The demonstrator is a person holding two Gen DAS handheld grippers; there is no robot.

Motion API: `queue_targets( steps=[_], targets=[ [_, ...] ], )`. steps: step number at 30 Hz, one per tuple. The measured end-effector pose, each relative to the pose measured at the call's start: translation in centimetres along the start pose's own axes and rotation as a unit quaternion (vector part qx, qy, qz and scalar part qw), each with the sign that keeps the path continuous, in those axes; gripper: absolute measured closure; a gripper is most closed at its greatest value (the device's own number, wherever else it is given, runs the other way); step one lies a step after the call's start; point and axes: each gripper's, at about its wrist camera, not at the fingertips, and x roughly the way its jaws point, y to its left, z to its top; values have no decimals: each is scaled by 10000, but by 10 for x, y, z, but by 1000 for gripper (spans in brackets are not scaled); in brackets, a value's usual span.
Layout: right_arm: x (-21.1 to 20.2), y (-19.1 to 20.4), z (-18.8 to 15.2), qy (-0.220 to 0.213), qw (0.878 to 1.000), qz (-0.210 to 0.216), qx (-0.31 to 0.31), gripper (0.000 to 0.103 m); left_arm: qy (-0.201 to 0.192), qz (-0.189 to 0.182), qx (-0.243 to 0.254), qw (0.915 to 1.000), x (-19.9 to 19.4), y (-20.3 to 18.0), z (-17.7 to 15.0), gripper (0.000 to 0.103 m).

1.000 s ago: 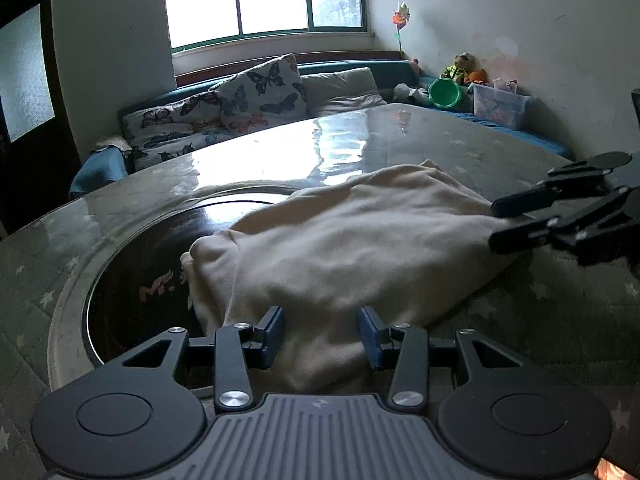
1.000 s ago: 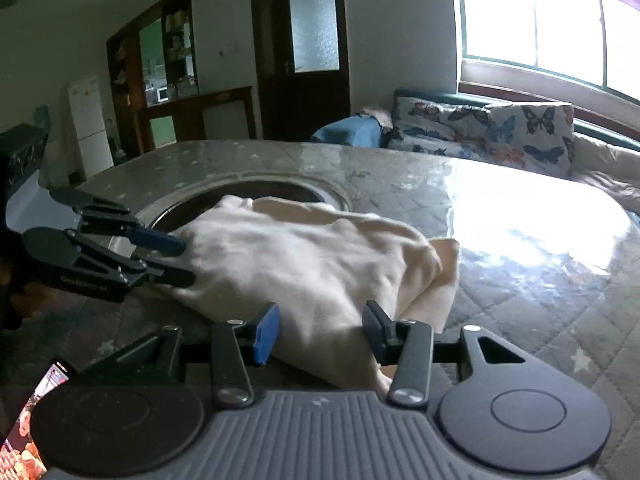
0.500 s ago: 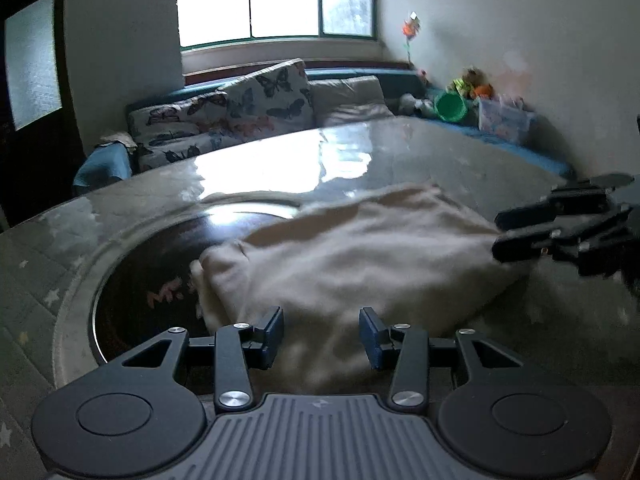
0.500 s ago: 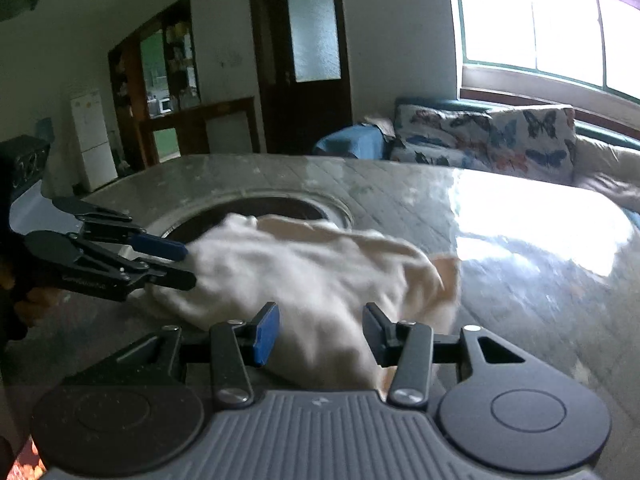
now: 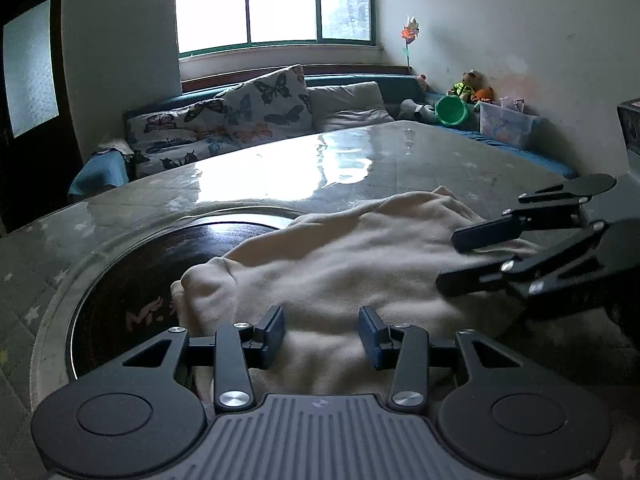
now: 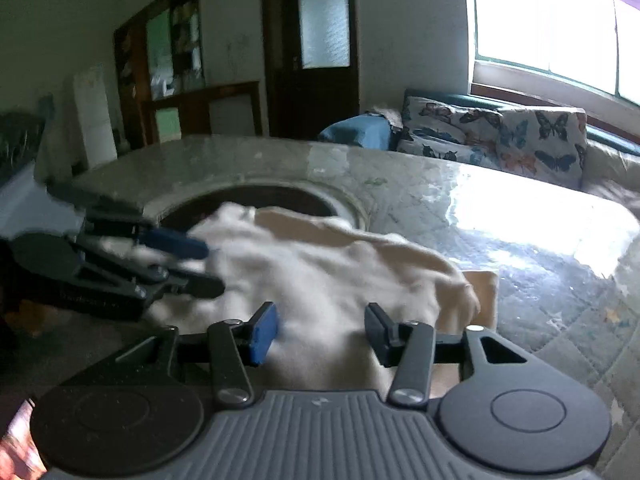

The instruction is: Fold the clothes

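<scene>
Fleece garment (image 5: 352,268), cream and rumpled, on glossy quilted table (image 5: 280,168).

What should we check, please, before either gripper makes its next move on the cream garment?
1. Cream garment fully on the table: ok, bunched and partly over the dark round inset.
2. Left gripper free of cloth: ok, jaws apart, fabric lies between them.
3. Right gripper released: ok, jaws opening, cloth between them.
4. The two grippers apart from each other: ok.
5. Garment edges lined up: cannot tell, right view blurred.
</scene>
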Motion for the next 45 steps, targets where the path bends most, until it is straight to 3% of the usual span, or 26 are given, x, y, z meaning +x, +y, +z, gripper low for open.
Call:
queue_targets(
  steps=[3,5,8,11,14,19,27,29,34,38,41,45],
  targets=[
    [-9,-13,2,-133,9995,-190,196,47,-118,-18,-148,9998,-11,7,5,52],
    [-12,-24,0,-146,9986,-398,309,37,-168,93,-161,9997,-16,12,7,47],
    [-13,-43,-5,-101,9960,-646,605,36,-71,223,-281,9993,-15,23,7,47],
    [-11,-61,-9,-18,9924,-599,1079,36,86,355,-559,9978,-11,36,5,47],
    [-7,-70,-14,37,9898,-531,1323,36,227,331,-978,9944,-6,51,2,38],
    [-3,-73,-16,87,9896,-455,1362,37,231,410,-1268,9908,-6,61,1,33],
    [0,-71,-14,118,9895,-416,1379,46,414,166,-1943,9799,1,80,-4,27],
    [0,-71,-14,121,9896,-393,1375,56,423,117,-2021,9784,2,82,-5,27],
    [0,-71,-12,133,9883,-259,1496,65,408,79,-1967,9796,4,79,-5,31],
    [-1,-71,-12,123,9881,-246,1513,61,401,-73,-1906,9808,5,73,-4,52],
    [-1,-72,-12,90,9879,-258,1524,60,378,-32,-1786,9832,6,68,-1,58],
    [2,-69,-12,49,9881,-294,1506,58,388,7,-1759,9836,7,66,-1,56]
  ],
)
